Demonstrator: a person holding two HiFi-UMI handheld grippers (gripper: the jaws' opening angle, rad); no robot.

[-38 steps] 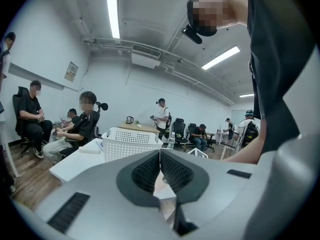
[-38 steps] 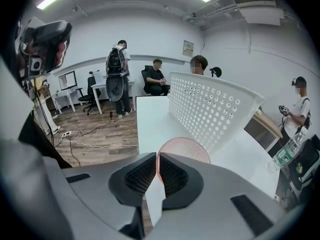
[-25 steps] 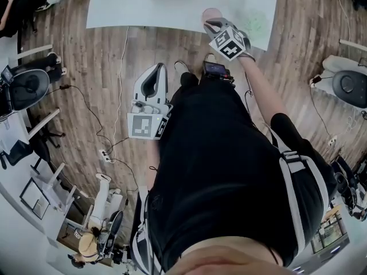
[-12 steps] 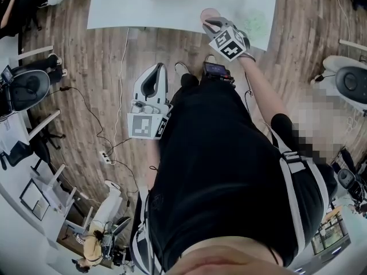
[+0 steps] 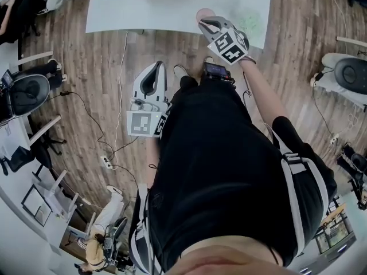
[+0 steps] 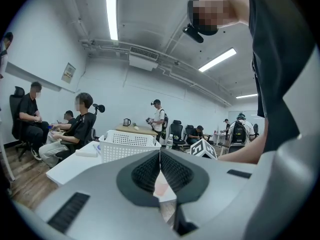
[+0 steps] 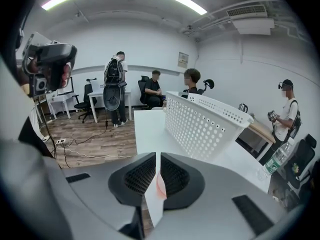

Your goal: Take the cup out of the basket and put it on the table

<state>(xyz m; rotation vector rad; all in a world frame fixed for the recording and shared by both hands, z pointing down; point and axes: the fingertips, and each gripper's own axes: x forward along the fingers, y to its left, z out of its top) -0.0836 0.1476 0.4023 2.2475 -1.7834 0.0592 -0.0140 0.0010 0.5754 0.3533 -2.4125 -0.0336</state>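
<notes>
Widest in view: white rectangular table (image 5: 143,13) on the far side, with white perforated plastic basket (image 7: 205,121) standing on its far part. Nearer and to the left, grey left gripper (image 5: 155,67) held over brown wooden floor (image 5: 103,73), clear of the table, jaws pressed together on nothing. To the right, grey right gripper (image 5: 210,22) poised over the table's near edge, jaws likewise clenched to a thin slit, nothing pinched. Smallest: small round pink cup (image 5: 203,14), out of the basket, apparently standing on the table just under that gripper's tip, glimpsed as a pink sliver through the slit. Placing step judged done. Next: draw the right gripper back to the near side without brushing the cup, so close to the edge.
</notes>
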